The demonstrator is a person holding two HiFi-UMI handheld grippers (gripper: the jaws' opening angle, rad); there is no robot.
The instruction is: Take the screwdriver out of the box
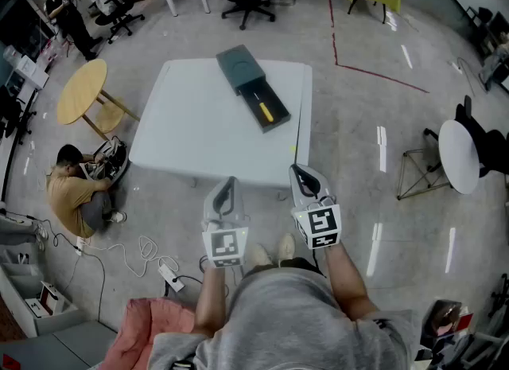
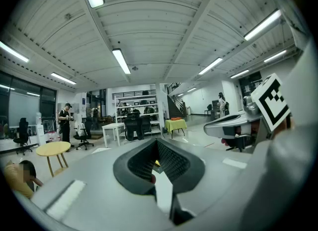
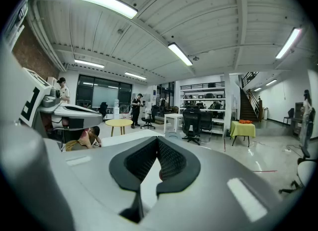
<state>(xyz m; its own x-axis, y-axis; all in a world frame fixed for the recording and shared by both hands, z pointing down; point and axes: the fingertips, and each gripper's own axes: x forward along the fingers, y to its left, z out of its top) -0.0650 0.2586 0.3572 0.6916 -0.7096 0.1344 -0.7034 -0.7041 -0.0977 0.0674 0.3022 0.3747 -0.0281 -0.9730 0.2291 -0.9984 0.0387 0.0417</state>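
Grey-shirted, holding left gripper (image 1: 228,181) and right gripper (image 1: 300,172) clenched, empty, at the table (image 1: 195,134) edge, facing the screwdriver (image 1: 265,111) lying in the box (image 1: 239,67).

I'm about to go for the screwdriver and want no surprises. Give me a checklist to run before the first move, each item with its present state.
1. Box open: ok, its tray is slid out.
2. Screwdriver exposed in the tray: ok.
3. Left gripper empty: ok, jaws together on nothing.
4. Right gripper empty: ok, jaws together on nothing.
5. Jaws open for a grasp: not ok, both are shut.
6. Table between grippers and box free of obstacles: ok.
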